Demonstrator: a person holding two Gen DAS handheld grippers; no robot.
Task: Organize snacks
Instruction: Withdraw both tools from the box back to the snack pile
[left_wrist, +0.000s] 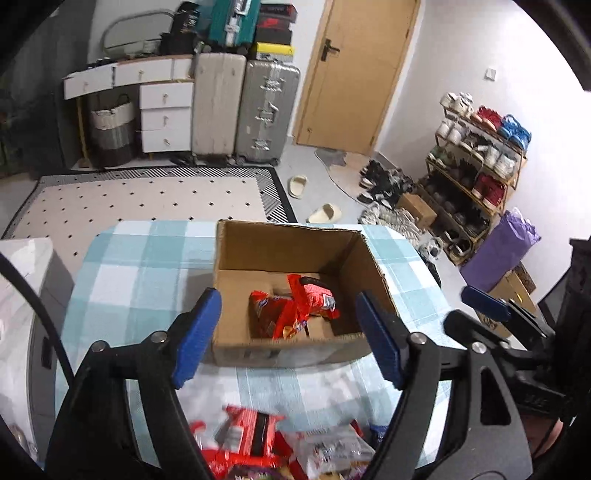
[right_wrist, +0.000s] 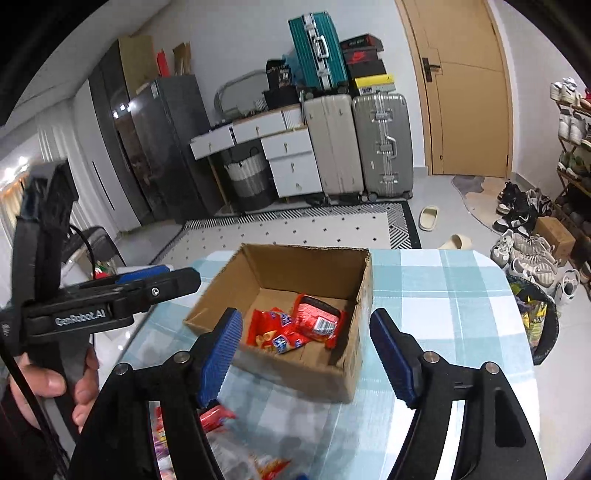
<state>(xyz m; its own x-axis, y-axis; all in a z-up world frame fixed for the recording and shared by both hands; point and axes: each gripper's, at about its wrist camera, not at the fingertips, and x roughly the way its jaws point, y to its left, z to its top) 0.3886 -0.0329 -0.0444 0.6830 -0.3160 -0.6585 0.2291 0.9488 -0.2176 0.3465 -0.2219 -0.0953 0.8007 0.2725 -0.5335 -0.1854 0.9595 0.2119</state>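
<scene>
Currently both grippers empty: left gripper (left_wrist: 288, 334) and right gripper (right_wrist: 306, 354) jaws wide apart. Ahead of them, cardboard box (left_wrist: 240, 266) holds red snack packets (left_wrist: 295, 310), long axes tilted, crossing. Loose snacks (left_wrist: 258, 439) lie beneath grippers on checked tablecloth (left_wrist: 147, 266). Suitcases (left_wrist: 242, 107) beyond.
</scene>
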